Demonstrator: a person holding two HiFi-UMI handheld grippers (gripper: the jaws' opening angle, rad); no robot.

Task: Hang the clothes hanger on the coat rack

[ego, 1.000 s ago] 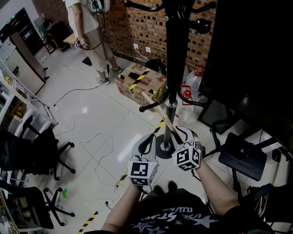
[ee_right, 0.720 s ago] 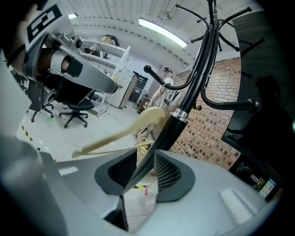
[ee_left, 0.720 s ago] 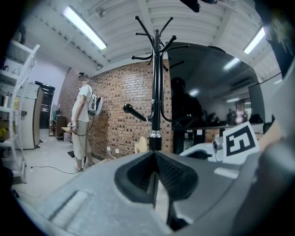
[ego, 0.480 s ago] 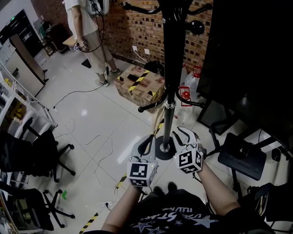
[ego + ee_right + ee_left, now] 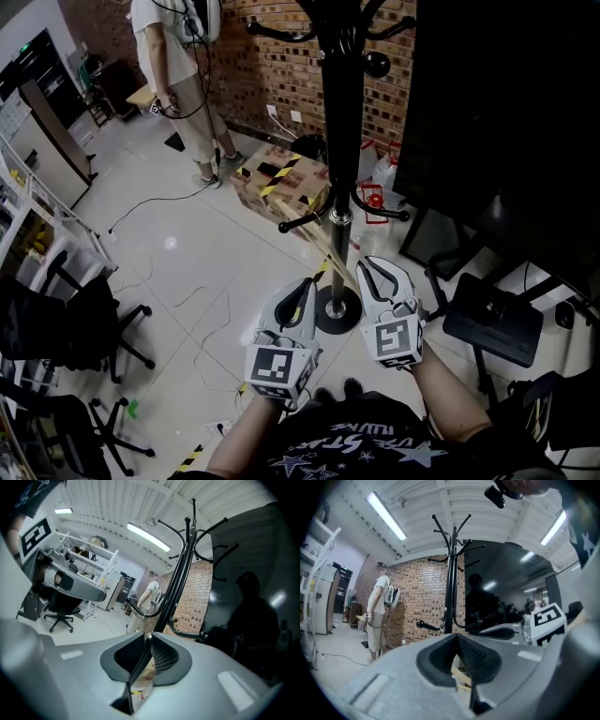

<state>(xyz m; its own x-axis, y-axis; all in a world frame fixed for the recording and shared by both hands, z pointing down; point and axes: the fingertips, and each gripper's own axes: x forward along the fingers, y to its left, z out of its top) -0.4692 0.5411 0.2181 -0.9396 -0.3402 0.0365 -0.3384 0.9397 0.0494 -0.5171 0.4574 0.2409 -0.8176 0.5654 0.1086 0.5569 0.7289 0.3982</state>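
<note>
The pale wooden clothes hanger (image 5: 321, 249) is off the floor, held low in front of the person. It sits just beside the pole of the tall black metal coat rack (image 5: 340, 141), about level w/ the rack's lower side arms. One wooden arm slants up and to the left past the pole. No part of it rests on a hook.

The left gripper (image 5: 302, 291) has its jaws drawn together on a piece of light wood, i.e. the hanger (image 5: 461, 680), which is wedged btwn the ribbed pads. The right gripper (image 5: 380, 272) has its jaws narrow and closing. A thin dark strip (image 5: 138, 672) runs down btwn them against one pad, prob. an edge of the same hanger in shadow, though the hook itself can't be made out in any view. Both grippers point roughly level toward the rack.

Progress: pick-up done, hanger carried to the rack, approx halfway. What's left is to lift it to one of the curved arms, the top ones being well above the grippers, then seat the hook over an arm and let go w/ both.

Behind the rack are a brown cardboard box with yellow-black tape (image 5: 281, 178) and a person in light clothes (image 5: 173, 56) on the white tiled floor (image 5: 187, 262).
</note>
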